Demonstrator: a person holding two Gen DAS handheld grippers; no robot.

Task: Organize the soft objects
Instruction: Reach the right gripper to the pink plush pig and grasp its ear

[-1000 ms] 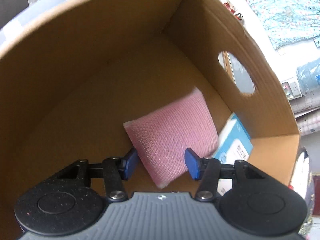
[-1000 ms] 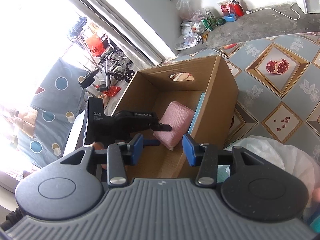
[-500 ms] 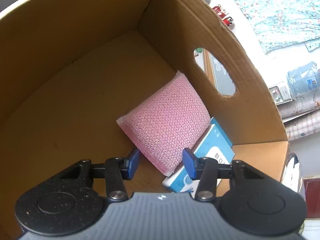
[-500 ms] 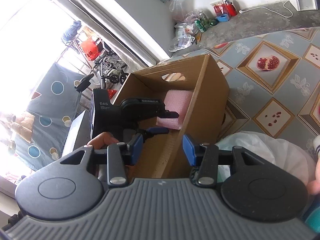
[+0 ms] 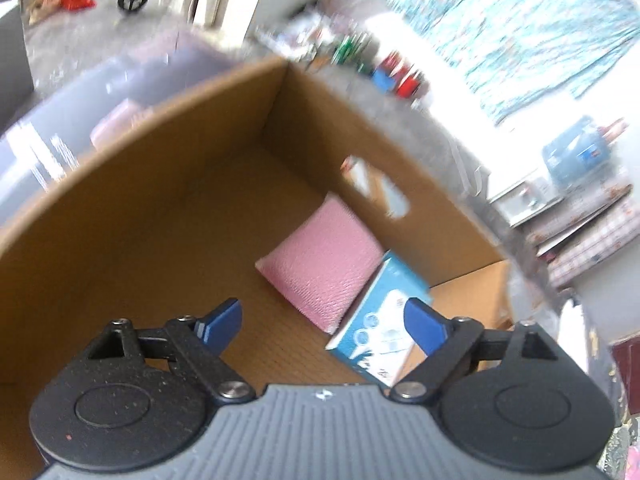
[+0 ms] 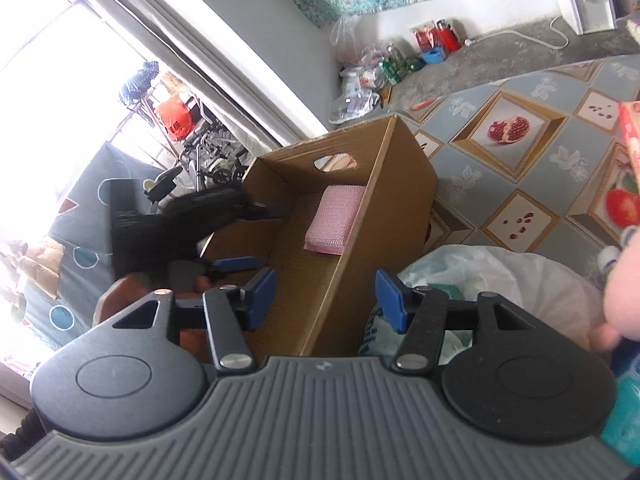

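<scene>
since a second ago we see the left gripper (image 5: pixel 322 320) let go of the pink sponge (image 5: pixel 322 264) and back up out of the cardboard box (image 5: pixel 132 216); its jaws are opening wide, nothing between them. right gripper (image 6: pixel 326 300) shifted sideways, jaws opening too, mid-wide, empty. the sponge now lies on the box floor, leaning on a blue-white packet (image 5: pixel 380 320) by the wall with the handle hole. packet print too blurred to read. white plastic bag (image 6: pixel 480 268) sits just beside the box on the patterned tablecloth (image 6: pixel 520 168).
</scene>
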